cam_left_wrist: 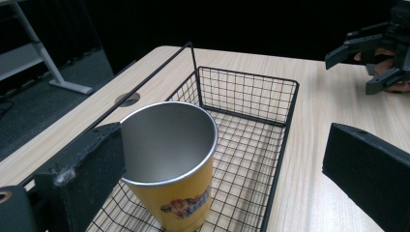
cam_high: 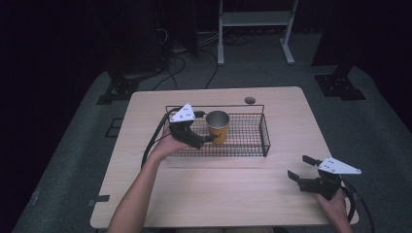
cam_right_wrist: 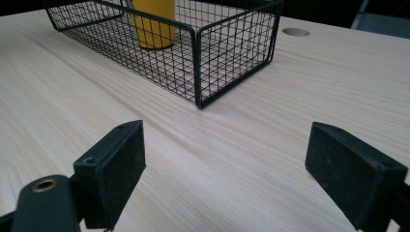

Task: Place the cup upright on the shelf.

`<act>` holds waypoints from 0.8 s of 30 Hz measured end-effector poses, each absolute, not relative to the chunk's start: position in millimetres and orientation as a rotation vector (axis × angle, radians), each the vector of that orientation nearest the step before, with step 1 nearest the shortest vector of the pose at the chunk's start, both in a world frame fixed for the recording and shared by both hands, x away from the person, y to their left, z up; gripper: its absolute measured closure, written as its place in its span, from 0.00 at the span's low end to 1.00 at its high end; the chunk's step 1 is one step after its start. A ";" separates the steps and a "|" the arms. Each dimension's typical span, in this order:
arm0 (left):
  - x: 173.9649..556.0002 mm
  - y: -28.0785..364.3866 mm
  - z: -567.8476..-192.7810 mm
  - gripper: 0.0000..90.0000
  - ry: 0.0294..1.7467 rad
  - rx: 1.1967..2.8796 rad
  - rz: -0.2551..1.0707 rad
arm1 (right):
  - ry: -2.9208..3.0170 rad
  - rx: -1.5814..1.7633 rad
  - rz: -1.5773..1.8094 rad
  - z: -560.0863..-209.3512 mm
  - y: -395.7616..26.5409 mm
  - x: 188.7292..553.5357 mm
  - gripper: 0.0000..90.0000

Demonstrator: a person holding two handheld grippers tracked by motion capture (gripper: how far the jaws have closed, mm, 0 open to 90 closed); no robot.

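Observation:
A yellow cup (cam_high: pixel 217 127) with a bare metal inside stands upright in the left half of a black wire basket (cam_high: pixel 252 145) at the table's middle. My left gripper (cam_high: pixel 208 127) is at the cup's left side. In the left gripper view it (cam_left_wrist: pixel 225 150) is open wide, and the cup (cam_left_wrist: pixel 169 159) stands between the jaws, close against the left one. The other jaw hangs outside the basket's rim (cam_left_wrist: pixel 285 140). My right gripper (cam_high: pixel 301 167) is open near the table's front right corner, and in its own view nothing sits in the right gripper (cam_right_wrist: pixel 232 164).
The basket (cam_right_wrist: pixel 198 58) has a tall wire handle (cam_left_wrist: pixel 145 87) along its far side. A round hole (cam_high: pixel 249 100) is set in the table near the far edge. Beyond the table are stand legs and cables on a grey floor. Bare wood lies in front of the basket.

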State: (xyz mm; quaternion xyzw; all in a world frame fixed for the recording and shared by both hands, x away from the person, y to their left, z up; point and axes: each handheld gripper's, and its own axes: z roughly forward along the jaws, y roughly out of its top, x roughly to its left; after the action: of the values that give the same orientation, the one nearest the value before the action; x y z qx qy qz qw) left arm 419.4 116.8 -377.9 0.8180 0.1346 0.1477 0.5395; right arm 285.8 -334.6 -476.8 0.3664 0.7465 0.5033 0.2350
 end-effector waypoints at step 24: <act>387.7 128.5 -390.8 0.01 0.321 1.902 0.356 | 2.051 1.007 1.378 -476.9 -334.1 285.9 0.15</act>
State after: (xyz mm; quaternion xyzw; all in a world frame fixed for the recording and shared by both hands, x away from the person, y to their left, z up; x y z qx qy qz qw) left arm 387.7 128.5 -390.8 0.8056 0.1361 0.1506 0.5566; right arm 285.9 -334.1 -476.9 0.3668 0.7473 0.5021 0.2345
